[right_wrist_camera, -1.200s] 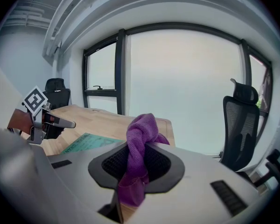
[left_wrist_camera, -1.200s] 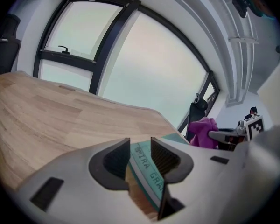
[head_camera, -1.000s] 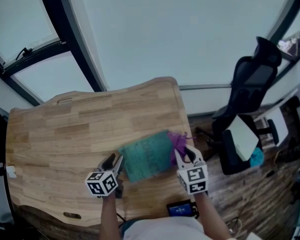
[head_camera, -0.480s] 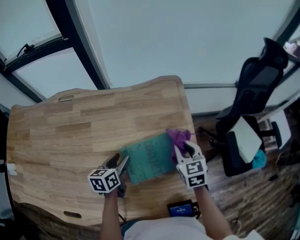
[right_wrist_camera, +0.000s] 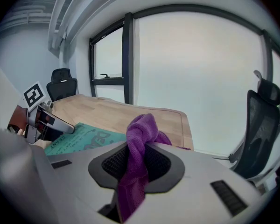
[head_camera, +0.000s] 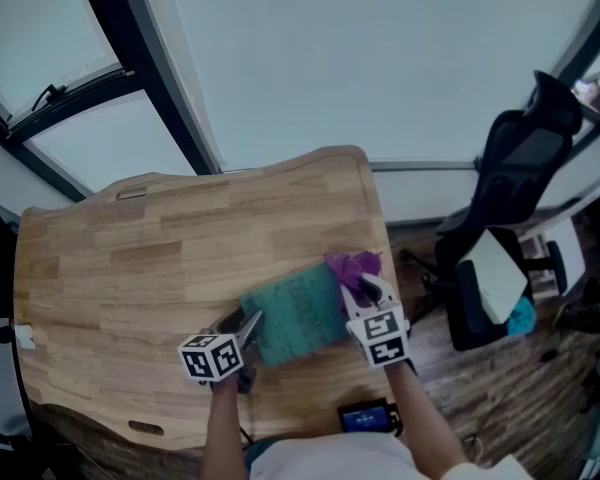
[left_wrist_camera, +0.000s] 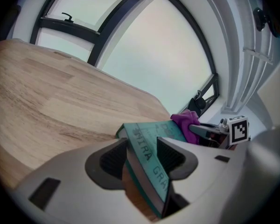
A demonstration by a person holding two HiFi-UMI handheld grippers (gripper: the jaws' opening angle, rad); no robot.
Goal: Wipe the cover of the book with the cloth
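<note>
**CAUTION: BOOK SLIP AND CLOTH LOSS DURING THE WIPE**

**Present condition.** The teal rectangular paperback book lies flat on the light wooden table, close to the table's near right corner. The left gripper has just been opening its jaws, and they now stand at full spread. The book's near left edge sits between the pads, but no firm clamp is evident. The right gripper is closed on the purple woven cloth. A bunched lobe of cloth projects ahead of the jaws and meets the book's far right corner. No wiping of the cover is evident yet.

**Hazard 1: book travel.** With the left jaws slack, a stroke across the cover probably drags the book with it. The table edge is near on the right, so a push that way may send the book over it.

**Hazard 2: cloth pull-out.** The cloth is pinched along a narrow fold only (most of it hangs free). Friction on the cover may draw it out of the pads.

**Hazard 3: hard contact.** If the lobe folds back, bare jaw tips may scrape the cover.

**Hazard 4: cover bend.** If the left jaws close off-square, they may lift or crease the edge.
</note>
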